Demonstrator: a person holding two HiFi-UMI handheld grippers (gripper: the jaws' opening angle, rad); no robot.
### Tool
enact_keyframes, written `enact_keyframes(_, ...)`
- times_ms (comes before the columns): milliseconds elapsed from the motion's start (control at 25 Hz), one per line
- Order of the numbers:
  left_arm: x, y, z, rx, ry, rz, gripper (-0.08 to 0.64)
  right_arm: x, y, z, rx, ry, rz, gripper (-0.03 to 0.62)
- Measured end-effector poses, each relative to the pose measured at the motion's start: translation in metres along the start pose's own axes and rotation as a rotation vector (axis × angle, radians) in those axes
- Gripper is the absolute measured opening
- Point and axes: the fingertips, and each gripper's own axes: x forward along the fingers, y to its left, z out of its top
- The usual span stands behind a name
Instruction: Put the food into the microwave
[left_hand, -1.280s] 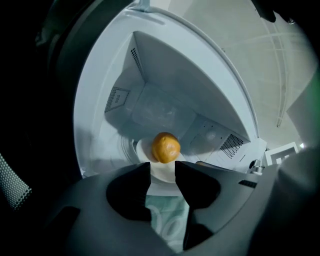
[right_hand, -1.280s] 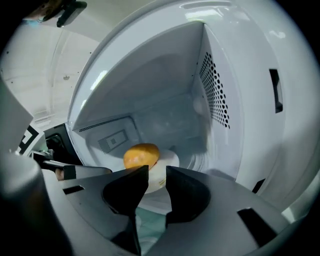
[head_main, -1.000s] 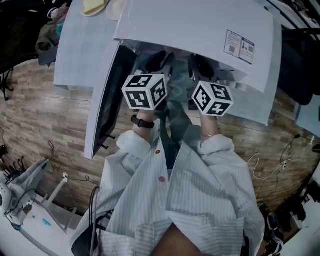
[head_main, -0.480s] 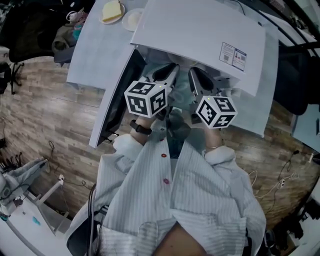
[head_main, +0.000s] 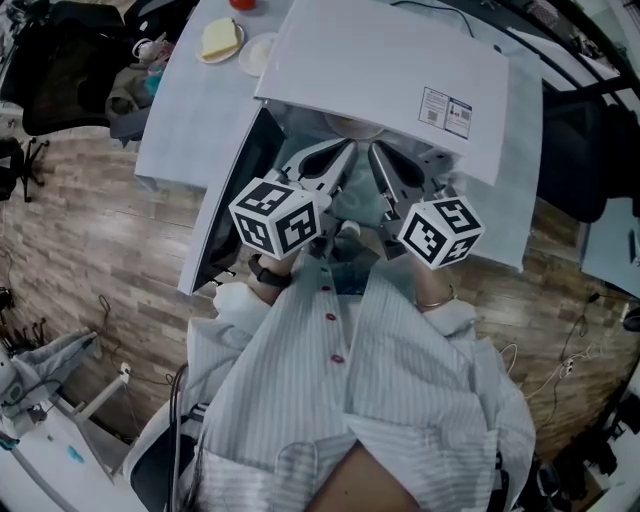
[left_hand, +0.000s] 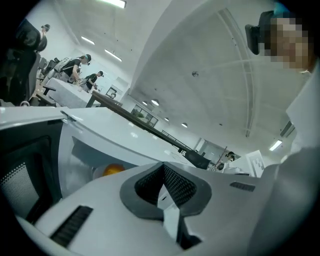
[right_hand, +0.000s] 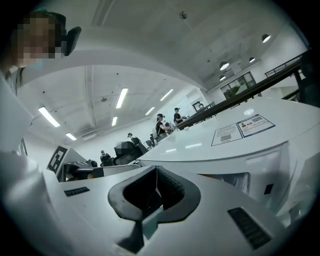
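Sticker (head_main: 446, 111) on microwave (head_main: 400, 70): we see a code square and fine print, too small for us to read.
Elsewhere: we find no readable text.

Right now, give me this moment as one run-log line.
left gripper: just closed, empty | right gripper: shut, empty | microwave door: open | orange food: inside microwave

The cavity of the white box-shaped microwave (head_main: 390, 70) is mostly hidden under its top, a round orange food item (left_hand: 113, 170) shows only partly behind the left gripper (left_hand: 163, 175), and a red object (head_main: 243, 3) far left is cut off.
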Motion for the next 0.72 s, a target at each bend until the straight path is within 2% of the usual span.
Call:
enact_keyframes(240,-0.001,-0.018,0.003,0.001,-0.008,-0.046,0.009,-0.016,0.005,0.009,-0.025,-0.022,0.022,0.032)
enact_keyframes(720,0.01,-0.027,0.006,0.022,-0.025,-0.049,0.009,-0.025,-0.005,0.026,-0.007,-0.065,0.043,0.032)
